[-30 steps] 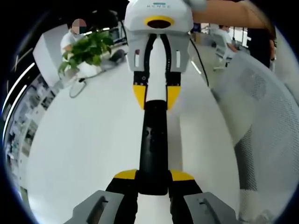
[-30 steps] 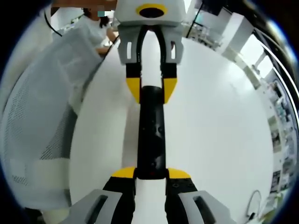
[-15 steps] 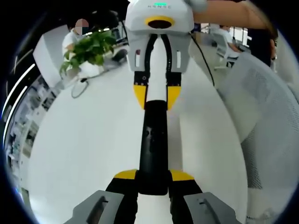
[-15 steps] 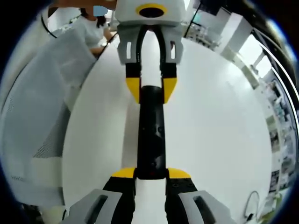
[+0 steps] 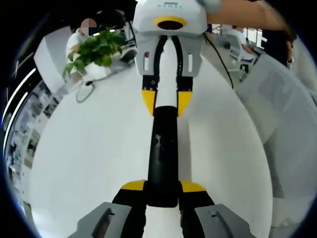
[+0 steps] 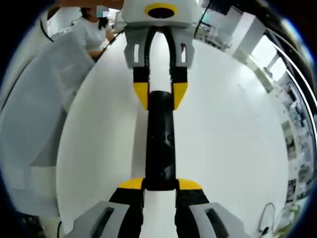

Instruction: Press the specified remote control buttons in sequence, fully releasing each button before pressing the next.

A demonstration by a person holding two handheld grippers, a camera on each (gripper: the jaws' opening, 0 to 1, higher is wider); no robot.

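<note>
You have a white table (image 5: 89, 148) spread under everything. At about ten o'clock in the left gripper view a green potted plant (image 5: 94, 49) stands at its far edge, a thin cable (image 5: 81, 94) looping just beside it. At three o'clock sits a white mesh chair (image 5: 285, 129); the right gripper view shows it at nine o'clock (image 6: 29, 124).

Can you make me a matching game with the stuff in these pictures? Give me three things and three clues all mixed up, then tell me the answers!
Things:
1. remote control
2. potted plant
3. table

Clues:
A. green and leafy, at the far edge of the table
B. white, round, under everything
C. black, long, held at both ends by the left gripper and the right gripper

Pairs: 1-C, 2-A, 3-B
</note>
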